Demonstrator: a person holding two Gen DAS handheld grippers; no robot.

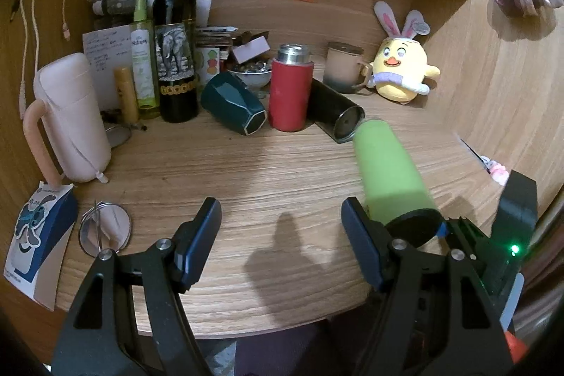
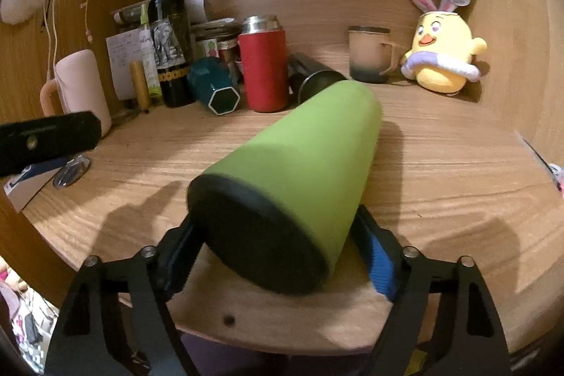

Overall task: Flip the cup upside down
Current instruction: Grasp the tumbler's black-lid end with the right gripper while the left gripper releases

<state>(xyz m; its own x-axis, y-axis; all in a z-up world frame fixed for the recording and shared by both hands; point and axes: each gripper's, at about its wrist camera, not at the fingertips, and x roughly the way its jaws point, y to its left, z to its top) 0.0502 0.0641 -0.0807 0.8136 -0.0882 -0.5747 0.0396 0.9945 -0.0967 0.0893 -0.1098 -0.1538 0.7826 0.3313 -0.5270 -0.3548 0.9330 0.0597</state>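
Note:
A green cup (image 2: 303,164) with a black base (image 2: 261,242) is held tilted on its side above the wooden desk, its base toward the camera and its mouth pointing away. My right gripper (image 2: 278,245) is shut on the cup near its base. In the left wrist view the green cup (image 1: 391,171) shows at the right, with the right gripper (image 1: 493,235) behind it. My left gripper (image 1: 282,221) is open and empty over the desk's front, left of the cup.
Along the back stand a wine bottle (image 1: 176,37), a red flask (image 1: 290,90), a tipped teal cup (image 1: 234,103), a lying black tumbler (image 1: 335,108), a beige mug (image 1: 343,66), a plush chick (image 1: 402,66) and a pink jug (image 1: 70,118). A round mirror (image 1: 104,228) lies front left.

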